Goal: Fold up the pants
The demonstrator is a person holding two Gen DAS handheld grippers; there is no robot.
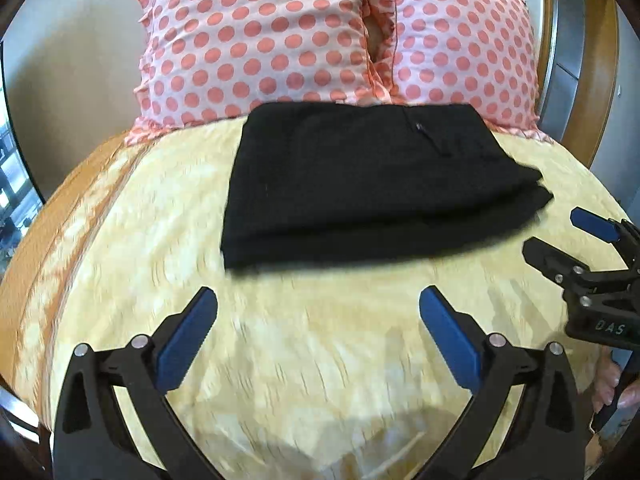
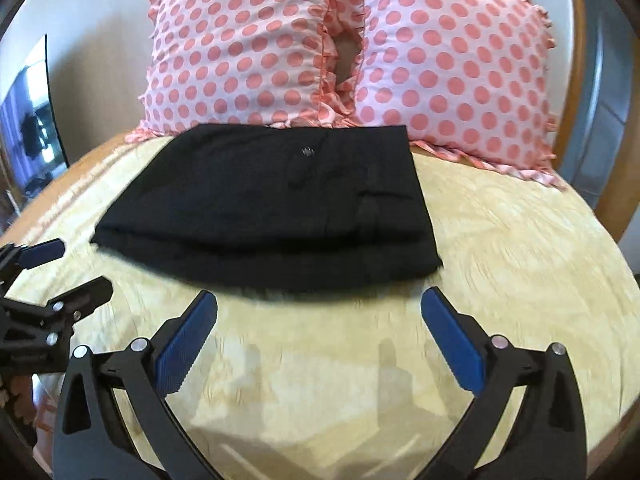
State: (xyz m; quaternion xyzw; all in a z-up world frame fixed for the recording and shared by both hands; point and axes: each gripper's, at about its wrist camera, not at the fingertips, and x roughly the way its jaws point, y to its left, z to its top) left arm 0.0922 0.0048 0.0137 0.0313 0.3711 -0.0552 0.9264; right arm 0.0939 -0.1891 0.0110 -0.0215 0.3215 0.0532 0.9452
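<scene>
Black pants (image 1: pixel 372 180) lie folded into a flat rectangular stack on the yellow bedspread (image 1: pixel 304 344), just in front of the pillows; they also show in the right wrist view (image 2: pixel 272 208). My left gripper (image 1: pixel 318 300) is open and empty, hovering above the bedspread short of the pants' near edge. My right gripper (image 2: pixel 319 300) is open and empty too, just short of the pants' near edge. The right gripper also shows at the right edge of the left wrist view (image 1: pixel 560 236), beside the pants' right corner. The left gripper shows at the left edge of the right wrist view (image 2: pixel 68 268).
Two pink pillows with coral dots (image 1: pixel 280 40) (image 2: pixel 440 68) lean against a wooden headboard (image 1: pixel 608 80) behind the pants. An orange border (image 1: pixel 48 240) runs along the bed's left side. A window or mirror (image 2: pixel 32 120) is at far left.
</scene>
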